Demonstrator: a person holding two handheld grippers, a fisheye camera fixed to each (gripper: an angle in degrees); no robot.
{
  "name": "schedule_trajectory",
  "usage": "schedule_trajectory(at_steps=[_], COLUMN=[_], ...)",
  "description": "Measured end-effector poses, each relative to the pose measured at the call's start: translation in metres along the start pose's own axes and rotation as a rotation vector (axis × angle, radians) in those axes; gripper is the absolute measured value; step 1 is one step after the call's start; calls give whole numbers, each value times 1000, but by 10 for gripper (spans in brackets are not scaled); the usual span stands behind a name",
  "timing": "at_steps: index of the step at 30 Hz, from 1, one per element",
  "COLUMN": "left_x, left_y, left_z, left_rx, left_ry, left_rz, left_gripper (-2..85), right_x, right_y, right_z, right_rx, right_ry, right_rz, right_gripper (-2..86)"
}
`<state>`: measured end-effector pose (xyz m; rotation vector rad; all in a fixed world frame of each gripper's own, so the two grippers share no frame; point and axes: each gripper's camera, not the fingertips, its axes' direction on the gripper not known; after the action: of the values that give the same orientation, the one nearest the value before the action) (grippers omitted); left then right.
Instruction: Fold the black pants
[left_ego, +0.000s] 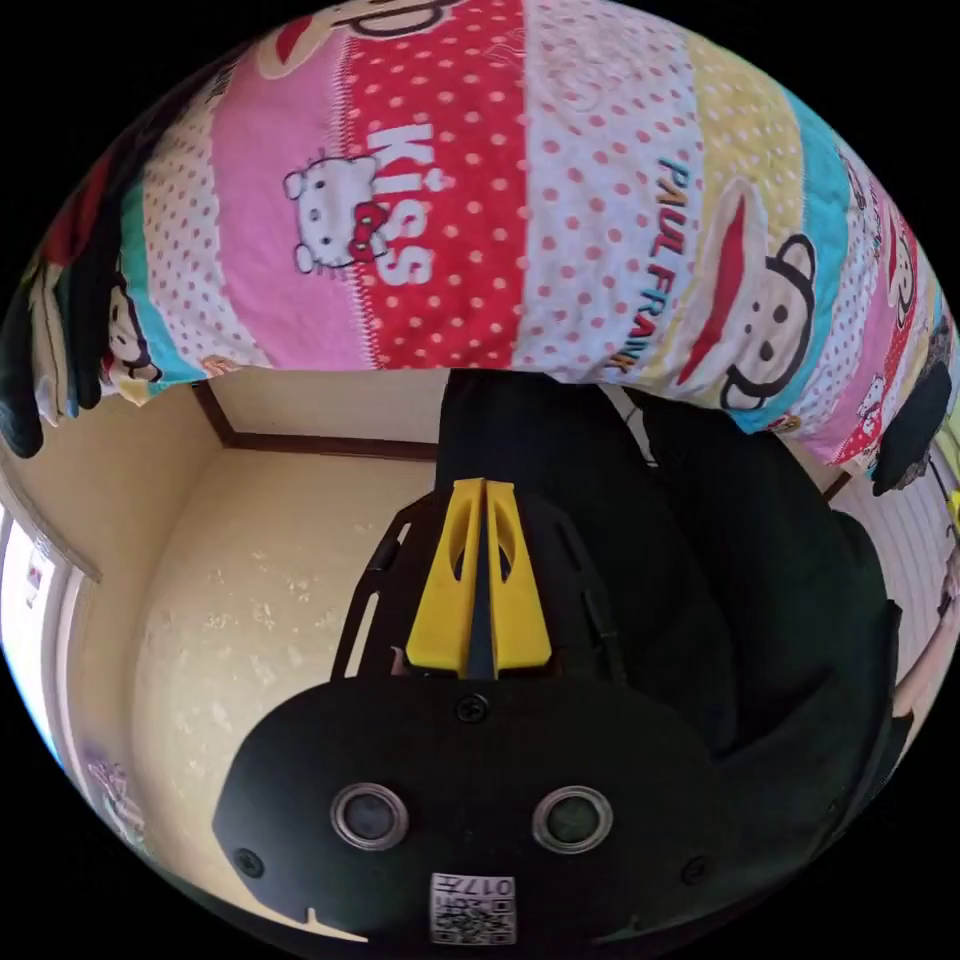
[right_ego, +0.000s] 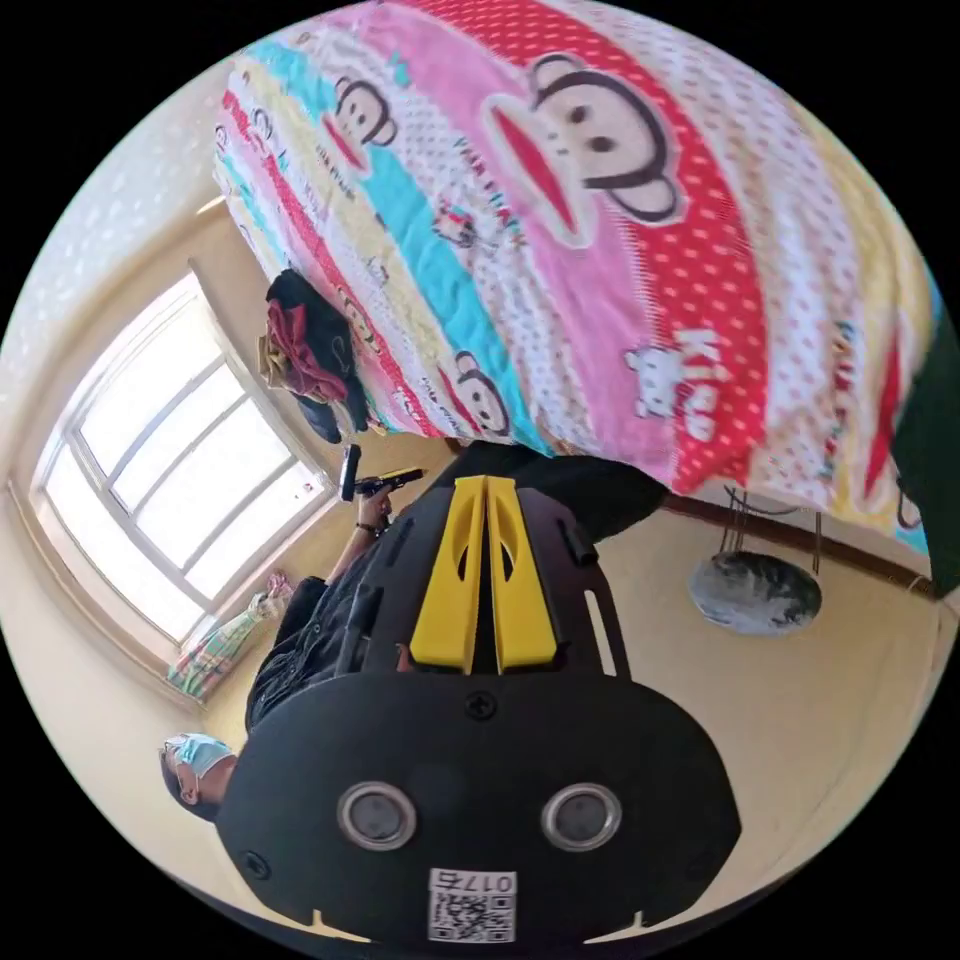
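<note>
Both yellow hand-held grippers — left (left_ego: 485, 490), right (right_ego: 485, 488) — pinch the limp, matte black pants (left_ego: 720, 560) tight.

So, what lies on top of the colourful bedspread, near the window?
A heap of dark and red clothes lies on the bedspread. The pattern under it is covered, and the heap's inner pieces cannot be told.

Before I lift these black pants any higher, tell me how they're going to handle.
Probably floppy: the black pants hang in soft drooping folds below the patterned bedspread, with no stiff edges. Likely to swing and drag, since much of the cloth trails loose beside the left gripper. Slipping seems unlikely, as the yellow jaws look closed on the cloth, though the pinch itself is hard to see.
</note>
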<state>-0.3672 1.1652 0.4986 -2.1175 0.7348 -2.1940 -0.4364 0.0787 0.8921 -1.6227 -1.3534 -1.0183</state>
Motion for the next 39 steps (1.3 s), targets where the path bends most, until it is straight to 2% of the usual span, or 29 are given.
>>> schedule_trajectory(at_steps=[3,8,11,14,19,23,26,28,30,34,39], left_x=[-93,-240,-289,-311,-342,-387,-431,-460,-476,-478,-458], left_y=[40,120,148,167,204,235,271,301,316,326,324], left_z=[-1,-2,14,27,25,-16,-61,-86,-95,-100,-76], left_rx=[62,210,214,259,471,670,932,1143,1227,1231,1158], left_ry=[149,510,602,672,904,880,912,1014,1085,1105,1201], left_rz=[-112,-340,-388,-397,-501,-553,-525,-465,-451,-400,-330], left_gripper=[-6,-6,-6,-5,-6,-5,-4,-1,3,53,83], right_x=[-80,-217,-235,-218,-194,-213,-246,-268,-289,-311,-313], right_y=[-88,-181,-191,-194,-217,-257,-289,-311,-332,-371,-401], right_z=[103,321,445,535,581,583,597,615,638,704,753], right_rx=[-102,-287,-462,-553,-493,-358,-295,-272,-262,-227,-113], right_ry=[19,243,428,540,419,409,422,430,433,438,623], right_rz=[-134,-418,-502,-523,-535,-565,-635,-679,-715,-788,-751], right_gripper=[4,5,4,5,8,18,41,60,82,107,161])
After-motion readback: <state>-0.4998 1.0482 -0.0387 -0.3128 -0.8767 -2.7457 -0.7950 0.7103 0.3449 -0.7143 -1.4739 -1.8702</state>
